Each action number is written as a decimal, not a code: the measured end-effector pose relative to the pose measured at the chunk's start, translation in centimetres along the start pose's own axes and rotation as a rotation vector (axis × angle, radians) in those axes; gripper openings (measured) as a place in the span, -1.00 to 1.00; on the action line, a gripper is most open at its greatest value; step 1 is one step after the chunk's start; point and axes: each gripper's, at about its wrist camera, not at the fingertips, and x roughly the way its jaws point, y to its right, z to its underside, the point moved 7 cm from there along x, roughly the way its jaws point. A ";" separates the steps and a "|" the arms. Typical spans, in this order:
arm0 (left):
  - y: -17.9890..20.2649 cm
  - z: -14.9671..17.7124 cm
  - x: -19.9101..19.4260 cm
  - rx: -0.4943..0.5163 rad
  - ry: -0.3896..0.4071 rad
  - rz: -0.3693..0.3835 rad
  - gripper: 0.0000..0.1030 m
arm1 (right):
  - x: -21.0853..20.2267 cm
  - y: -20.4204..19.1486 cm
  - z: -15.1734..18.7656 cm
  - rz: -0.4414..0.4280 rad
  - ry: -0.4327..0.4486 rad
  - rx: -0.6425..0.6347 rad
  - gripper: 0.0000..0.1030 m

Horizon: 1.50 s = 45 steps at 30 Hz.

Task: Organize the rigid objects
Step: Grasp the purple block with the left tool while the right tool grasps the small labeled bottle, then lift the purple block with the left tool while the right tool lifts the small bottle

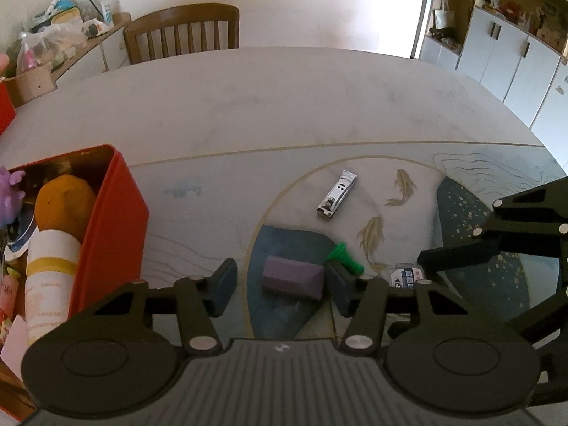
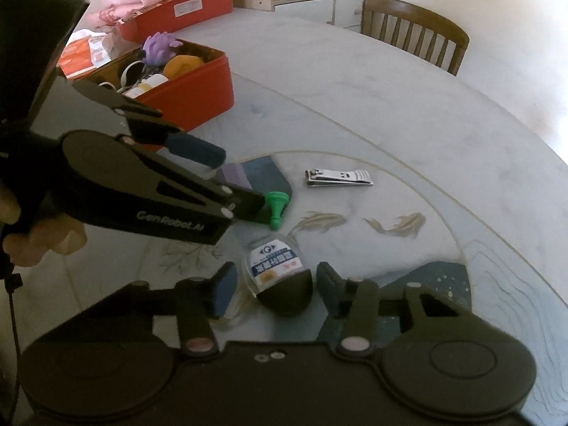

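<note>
A purple block [image 1: 293, 281] lies on the table between the open fingers of my left gripper [image 1: 280, 285]; it shows partly hidden in the right wrist view [image 2: 232, 175]. A green cone-shaped piece [image 1: 344, 257] [image 2: 276, 209] lies just right of it. A silver nail clipper [image 1: 336, 194] [image 2: 339, 179] lies farther out. A small bottle with a blue-and-white label [image 2: 278, 277] lies between the open fingers of my right gripper [image 2: 277, 289]; it peeks out in the left wrist view [image 1: 406, 277]. An open red box [image 1: 113, 213] [image 2: 191, 88] of items stands at the left.
The table [image 1: 284, 106] carries a fish-patterned mat. A wooden chair [image 1: 184, 32] [image 2: 415, 32] stands at the far edge. A second red box [image 2: 177, 9] and pink cloth sit behind the first. A cluttered sideboard and white cabinets [image 1: 507, 56] line the walls.
</note>
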 end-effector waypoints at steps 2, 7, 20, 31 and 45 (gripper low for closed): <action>0.1 -0.1 0.0 0.008 0.004 -0.007 -0.22 | 0.0 -0.1 -0.1 0.006 0.003 -0.005 -0.19; -0.1 -0.2 -0.1 0.004 0.001 -0.016 -0.30 | 0.0 -0.2 0.0 0.029 0.004 0.005 -0.21; -0.6 0.0 -2.9 -0.035 -0.003 -0.018 -0.30 | -3.3 -0.2 -0.1 0.082 0.049 0.115 -0.26; -1.0 -0.1 -7.1 -0.062 0.035 0.002 -0.30 | -5.1 -0.6 0.7 0.129 0.052 0.152 -0.96; -3.3 1.6 -9.3 -0.101 0.034 -0.022 -0.30 | -2.9 2.3 1.3 0.157 0.046 0.229 0.03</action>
